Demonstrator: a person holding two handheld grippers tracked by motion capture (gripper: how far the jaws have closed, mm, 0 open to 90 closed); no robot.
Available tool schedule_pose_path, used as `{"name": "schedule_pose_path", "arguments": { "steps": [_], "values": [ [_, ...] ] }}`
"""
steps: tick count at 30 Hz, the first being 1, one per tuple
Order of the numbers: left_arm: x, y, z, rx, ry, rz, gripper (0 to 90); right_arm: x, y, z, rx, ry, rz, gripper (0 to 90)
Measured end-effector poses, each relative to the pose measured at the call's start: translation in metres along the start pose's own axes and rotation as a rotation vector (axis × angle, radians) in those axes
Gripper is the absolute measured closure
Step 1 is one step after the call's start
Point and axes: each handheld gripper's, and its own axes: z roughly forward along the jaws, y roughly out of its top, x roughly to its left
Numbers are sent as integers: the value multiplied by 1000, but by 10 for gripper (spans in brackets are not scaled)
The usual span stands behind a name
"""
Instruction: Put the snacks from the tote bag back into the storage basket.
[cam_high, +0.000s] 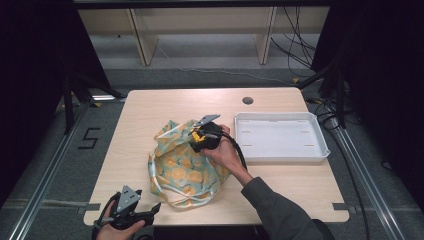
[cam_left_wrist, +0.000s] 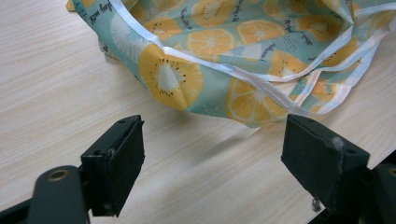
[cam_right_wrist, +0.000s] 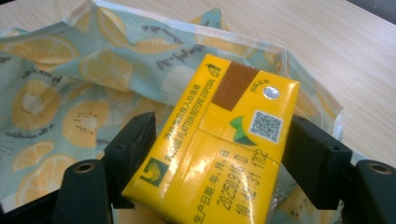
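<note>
One yellow rectangular drink carton (cam_right_wrist: 219, 144) sits clamped between the jaws of the right gripper (cam_high: 200, 136) just above the crumpled fruit-print cloth bag (cam_high: 182, 162), seemingly not yet packed, while the left gripper (cam_left_wrist: 224, 168) waits open near the bag's front edge.

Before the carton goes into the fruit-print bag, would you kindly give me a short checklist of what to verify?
1. Yellow drink carton sits between the right claw's pads: ok.
2. Pads pressing firmly on the carton: cannot tell; the jaws stand wide beside its sides.
3. Carton is above the fruit-print bag: ok.
4. Bag mouth held open: not ok; the cloth lies crumpled on the table.
5. Left claw gripping the bag's rim: not ok; it is open, just short of the cloth.
6. White tray stands apart from the bag: ok.
</note>
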Motion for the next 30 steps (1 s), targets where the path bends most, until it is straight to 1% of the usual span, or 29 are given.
{"name": "schedule_pose_path", "arguments": {
  "steps": [1,2,3,4,5,6,7,8,9,10,11,12,13,14,15,16,17,18,19,20,21,22,24,25,26,27,28,29,30],
  "values": [
    [0,0,0,0,-4,-7,205,-1,0,-1,17,8,-7,310],
    [0,0,0,0,-3,-10,206,1,-1,2,-3,-3,18,313],
    [2,0,-1,20,-3,16,206,0,0,1,15,0,15,319],
    [2,0,-1,24,-5,20,205,1,-1,2,19,-7,20,326],
    [2,0,0,19,-5,16,206,1,-1,5,-4,-24,6,336],
    [1,0,1,1,-5,-4,205,1,-1,3,25,-10,-2,357],
    [1,0,0,11,-4,6,206,1,-1,2,28,-14,-1,362],
    [0,0,1,-3,-6,-10,206,1,-1,2,21,-28,-8,378],
    [0,0,1,-1,-5,-8,206,1,0,1,33,-28,-24,397],
    [2,0,-1,18,-6,14,206,1,-1,2,13,-35,-27,465],
    [1,0,0,11,-6,2,206,1,-1,0,14,-26,-10,501],
    [0,0,1,-2,-7,-11,206,0,-2,1,-1,-19,-16,503],
    [0,0,1,1,-6,-5,206,-1,-2,0,15,-12,-4,504],
    [-1,0,1,-8,-9,-15,206,-1,-2,0,18,-9,0,504],
    [-1,0,1,-7,-9,-16,206,0,-2,0,15,-12,-6,504],
    [0,0,1,-7,-9,-14,206,0,-2,1,1,-22,-10,503],
    [0,-1,2,-10,-9,-14,206,0,-2,1,2,-21,-11,503],
    [0,0,1,-5,-7,4,206,0,-2,1,2,-22,-9,502],
    [0,0,1,-6,-9,-5,206,0,-2,1,2,-16,-7,501],
    [0,0,1,0,-8,-3,206,0,-3,1,11,-12,12,502],
    [0,0,1,-1,-9,-4,206,0,-3,2,7,-13,6,502],
    [0,0,1,-1,-9,-3,206,1,-3,3,-1,-22,11,502],
    [1,0,1,0,-9,12,206,0,-2,1,16,-10,-4,504],
    [0,0,2,-3,-10,6,206,0,-3,2,3,-16,-4,506],
    [0,0,2,-6,-10,3,206,1,-3,3,-1,-20,6,508],
    [1,0,1,-3,-9,6,206,1,-4,3,-3,-22,7,511],
    [1,-1,1,7,-11,-3,206,1,-3,3,-4,-22,-5,513],
    [2,-1,1,11,-4,10,206,1,-3,2,3,-19,-13,516],
    [2,-1,1,11,-1,13,206,2,-3,2,-4,-22,-19,517]
  ]
}}
